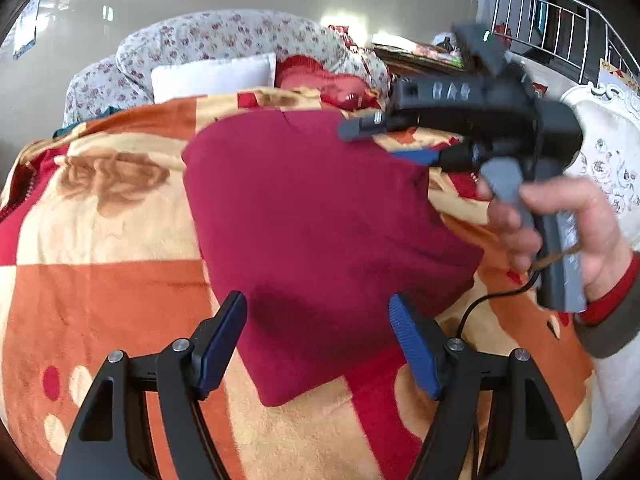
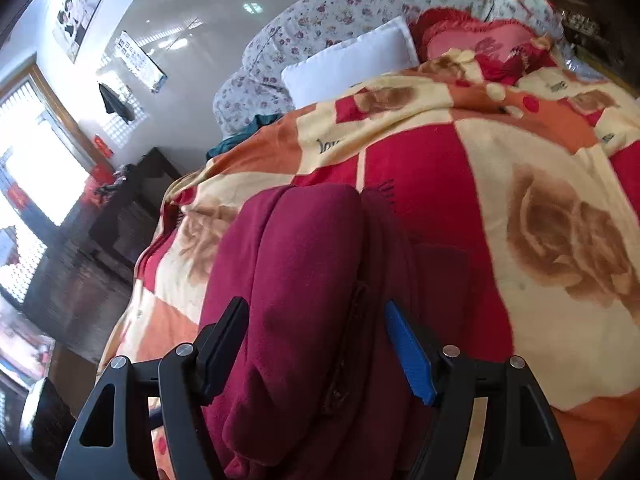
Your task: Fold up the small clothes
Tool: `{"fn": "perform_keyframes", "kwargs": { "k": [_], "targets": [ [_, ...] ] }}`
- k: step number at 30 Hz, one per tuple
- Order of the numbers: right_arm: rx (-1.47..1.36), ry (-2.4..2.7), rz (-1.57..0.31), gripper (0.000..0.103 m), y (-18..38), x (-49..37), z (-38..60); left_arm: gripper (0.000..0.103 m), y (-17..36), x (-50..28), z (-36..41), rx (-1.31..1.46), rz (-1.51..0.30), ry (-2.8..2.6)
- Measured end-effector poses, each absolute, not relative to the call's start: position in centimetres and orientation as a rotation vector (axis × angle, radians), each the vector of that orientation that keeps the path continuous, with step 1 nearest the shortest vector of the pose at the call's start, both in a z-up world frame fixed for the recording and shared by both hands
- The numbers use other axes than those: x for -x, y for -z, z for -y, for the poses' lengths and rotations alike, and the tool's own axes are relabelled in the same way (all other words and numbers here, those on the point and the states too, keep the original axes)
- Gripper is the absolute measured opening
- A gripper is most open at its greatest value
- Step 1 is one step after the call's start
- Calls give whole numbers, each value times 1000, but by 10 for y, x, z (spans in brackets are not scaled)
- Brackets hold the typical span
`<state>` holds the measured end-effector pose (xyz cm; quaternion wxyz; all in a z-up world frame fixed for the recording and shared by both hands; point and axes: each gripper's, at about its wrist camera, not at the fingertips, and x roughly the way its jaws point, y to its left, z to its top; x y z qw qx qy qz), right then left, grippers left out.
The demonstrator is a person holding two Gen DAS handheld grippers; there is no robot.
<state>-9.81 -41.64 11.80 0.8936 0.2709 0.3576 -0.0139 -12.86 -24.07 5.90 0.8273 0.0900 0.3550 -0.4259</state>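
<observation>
A dark red garment lies folded flat on the patterned blanket. My left gripper is open and hovers just above the garment's near edge, holding nothing. My right gripper shows in the left wrist view at the garment's far right corner, fingers apart, held by a hand. In the right wrist view the right gripper is open, with the garment bulging up between its fingers; whether the pads touch the cloth I cannot tell.
A white pillow, a floral quilt and a red heart cushion lie at the head of the bed. A cable trails from the right gripper. A dark cabinet stands left of the bed. A metal railing is at the right.
</observation>
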Motion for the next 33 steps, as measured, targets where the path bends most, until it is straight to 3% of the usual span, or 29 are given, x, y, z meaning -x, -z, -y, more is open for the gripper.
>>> {"fn": "perform_keyframes", "kwargs": {
  "k": [14,15,16,19,26,33],
  "targets": [
    [-648,-16,-782,75,-95,90,410,73,-41,127,243,-206,-775,903],
    [-633,-9,-787,66,-92,88,406,73,-41,127,242,-205,-777,902],
    [-612,3,-790,47,-90,87,402,73,-42,126,241,-199,-783,900],
    [-497,37,-744,24,-101,98,385,73,-43,124,235,-175,-810,893],
    [-284,100,-730,21,-129,131,370,73,-74,139,218,-162,-714,907],
    [-381,147,-762,22,-101,130,403,74,-67,129,231,-154,-751,852]
  ]
}}
